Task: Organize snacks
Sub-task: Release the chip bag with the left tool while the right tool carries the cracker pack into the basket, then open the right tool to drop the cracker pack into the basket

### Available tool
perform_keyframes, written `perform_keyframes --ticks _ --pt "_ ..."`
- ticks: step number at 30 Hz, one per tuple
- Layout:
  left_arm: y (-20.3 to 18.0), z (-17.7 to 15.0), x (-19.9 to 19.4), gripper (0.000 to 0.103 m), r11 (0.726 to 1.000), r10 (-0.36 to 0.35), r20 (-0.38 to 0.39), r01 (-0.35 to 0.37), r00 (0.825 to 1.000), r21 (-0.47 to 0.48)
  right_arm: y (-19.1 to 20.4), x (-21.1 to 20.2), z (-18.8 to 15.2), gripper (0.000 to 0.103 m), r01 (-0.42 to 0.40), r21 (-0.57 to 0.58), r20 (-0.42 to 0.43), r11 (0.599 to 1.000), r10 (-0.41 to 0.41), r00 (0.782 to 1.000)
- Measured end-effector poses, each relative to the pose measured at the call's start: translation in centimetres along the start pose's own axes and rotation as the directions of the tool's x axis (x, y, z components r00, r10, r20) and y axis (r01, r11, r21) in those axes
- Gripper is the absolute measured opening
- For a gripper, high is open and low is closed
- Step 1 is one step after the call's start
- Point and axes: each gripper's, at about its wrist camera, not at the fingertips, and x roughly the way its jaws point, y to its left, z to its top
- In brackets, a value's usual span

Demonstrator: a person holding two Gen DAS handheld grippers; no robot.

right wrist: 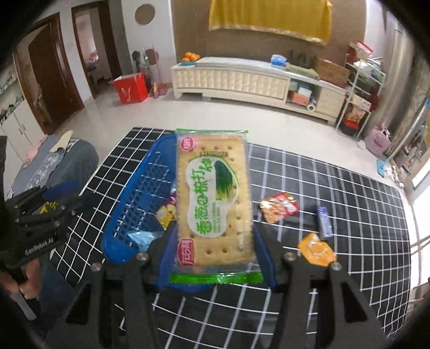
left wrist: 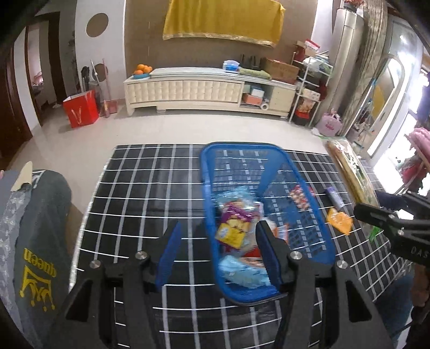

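The right gripper [right wrist: 215,252] has its jaws clamped on the cracker packet [right wrist: 213,198], held flat above the blue basket [right wrist: 134,188] — likely ready to drop in. The left gripper [left wrist: 217,249] hangs with jaws apart over the basket's near end, empty — perhaps steadying it.

- A home's living room, lived in and rather cluttered.
- A long cream TV cabinet [left wrist: 204,90] stands against the far wall, with a bowl of oranges [left wrist: 142,70] on its left end.
- A yellow cloth [left wrist: 223,21] hangs above it.
- A red gift bag [left wrist: 80,108] sits on the tiled floor [left wrist: 188,128].
- Dark wooden doorways [right wrist: 53,75] open to other rooms.
- A white rack [right wrist: 360,94] holds boxes.
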Motion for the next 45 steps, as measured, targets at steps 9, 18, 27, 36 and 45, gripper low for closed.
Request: perform_keyframes --ticks 9,18,27,36,45 --pt "3.4 -0.2 2.1 0.068 0.999 -0.008 -0.035 0.007 0.999 -0.04 2.9 6.3 1.5 0.059 0.029 -0.05 -0.128 0.998 -0.036 0.991" --pt "4.3 0.2 5.1 0.081 1.0 -0.012 -0.061 0.011 0.998 -0.018 3.6 11.3 1.6 0.059 0.068 -0.065 -0.242 0.996 -0.082 0.967" --pt "4.8 0.0 5.5 0.082 1.0 -0.002 -0.054 0.002 0.999 -0.007 3.8 13.0 1.1 0.06 0.143 -0.121 -0.226 0.982 -0.167 0.96" --pt "4.0 -0.5 4.2 0.082 1.0 0.024 -0.055 -0.024 0.998 0.013 3.1 9.3 1.3 0.077 0.107 -0.093 -0.166 0.99 -0.121 0.979" --pt "0.8 -0.1 1.3 0.082 0.999 0.033 -0.032 -0.031 0.999 0.045 -0.7 3.1 1.2 0.081 0.077 -0.006 -0.088 0.997 -0.077 0.993"
